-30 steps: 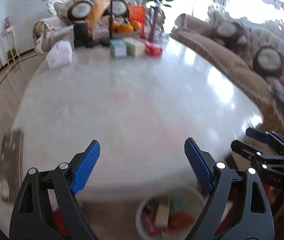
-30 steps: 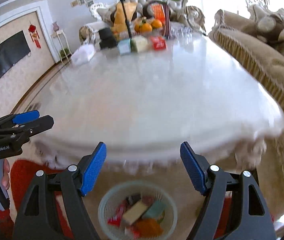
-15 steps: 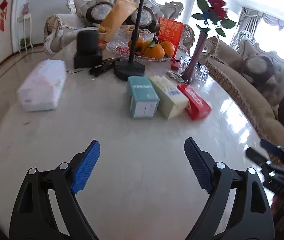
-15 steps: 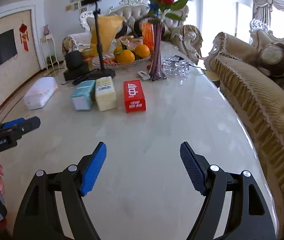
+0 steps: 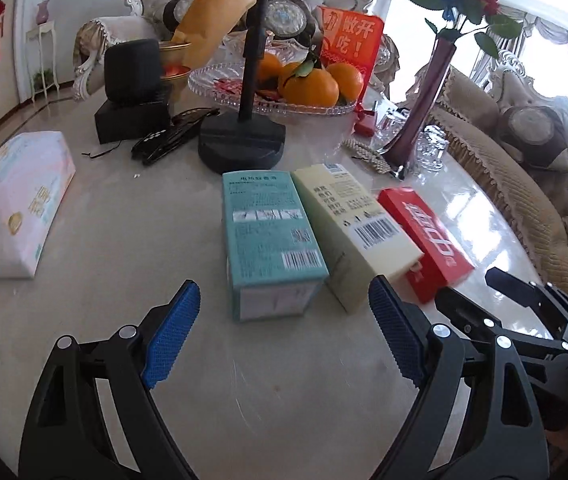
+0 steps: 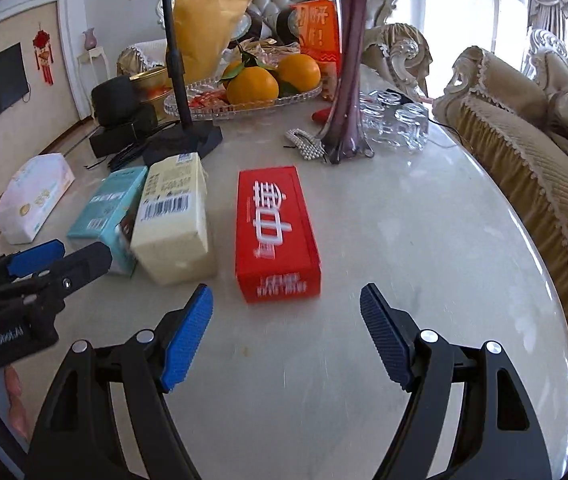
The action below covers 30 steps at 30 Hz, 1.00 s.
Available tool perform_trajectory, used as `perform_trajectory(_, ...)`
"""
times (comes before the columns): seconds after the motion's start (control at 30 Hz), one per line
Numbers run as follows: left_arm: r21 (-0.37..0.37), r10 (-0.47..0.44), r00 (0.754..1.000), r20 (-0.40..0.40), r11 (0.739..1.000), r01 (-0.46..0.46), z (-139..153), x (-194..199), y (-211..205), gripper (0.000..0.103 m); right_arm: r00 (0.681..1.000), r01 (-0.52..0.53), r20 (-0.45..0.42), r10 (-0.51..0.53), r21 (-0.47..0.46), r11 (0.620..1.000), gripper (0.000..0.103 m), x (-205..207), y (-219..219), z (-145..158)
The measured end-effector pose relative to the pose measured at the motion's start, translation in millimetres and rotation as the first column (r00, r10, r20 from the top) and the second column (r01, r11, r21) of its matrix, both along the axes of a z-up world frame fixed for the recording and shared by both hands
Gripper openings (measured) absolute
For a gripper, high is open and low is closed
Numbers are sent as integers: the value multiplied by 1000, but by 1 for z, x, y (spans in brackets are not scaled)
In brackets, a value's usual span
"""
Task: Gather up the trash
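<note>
Three empty cartons lie side by side on the marble table [image 5: 123, 208]: a teal box [image 5: 269, 232], a cream box [image 5: 354, 232] and a red box [image 5: 424, 236]. My left gripper [image 5: 284, 340] is open just short of the teal box's near end. In the right wrist view the red box [image 6: 273, 228] lies straight ahead of my open right gripper [image 6: 286, 336], a short gap away; the cream box [image 6: 173, 216] and teal box [image 6: 109, 208] lie to its left. Each gripper shows in the other's view, the right one [image 5: 524, 312] and the left one [image 6: 43, 264].
A tissue pack [image 5: 15, 204] lies at the left. Behind the boxes stand a black stand base [image 5: 241, 142], a glass fruit tray with oranges [image 5: 308, 84], a purple vase [image 6: 346, 80], upturned glasses [image 6: 396, 120], a hair clip [image 6: 306, 144] and a black speaker [image 5: 131, 68]. A sofa [image 6: 524, 152] flanks the right.
Both grippers have moved forward from the table's near edge and the trash basket on the floor to the three boxes. The basket has left both views. Both stayed open.
</note>
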<state>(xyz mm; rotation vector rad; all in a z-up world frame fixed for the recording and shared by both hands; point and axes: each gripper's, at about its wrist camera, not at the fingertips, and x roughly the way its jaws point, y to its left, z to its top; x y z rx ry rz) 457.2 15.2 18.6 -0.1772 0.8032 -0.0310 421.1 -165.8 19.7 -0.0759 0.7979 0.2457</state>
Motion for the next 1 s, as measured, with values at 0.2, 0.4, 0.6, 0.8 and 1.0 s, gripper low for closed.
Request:
perform_trajectory(0.2,1,43,999,-34,999,-43,-9,25,10,84,1000,-9,-14,9,-27,1000,72,26,6,-4)
perform_trajectory(0.4,11,87,995,-46,996,-87,-12,39,22,84,999,0,-41,-1,-36,999,72,47,7,-9)
perform_trajectory(0.6,5,78,993,-90,997,-78,-19,46,26,84,997,-2,-81,-4,-67,998,72,61,16,-15)
perform_trajectory(0.8,60,59,994,-88,997,-54,-18,45,24,50,996,-5,-94,-3,-80,997,66,62,20,-17)
perform_trajectory(1.0,36,23,997,-71,999,-20,-16,37,27,50,995,-3,-102,1,-24,1000,46,55,17,-17)
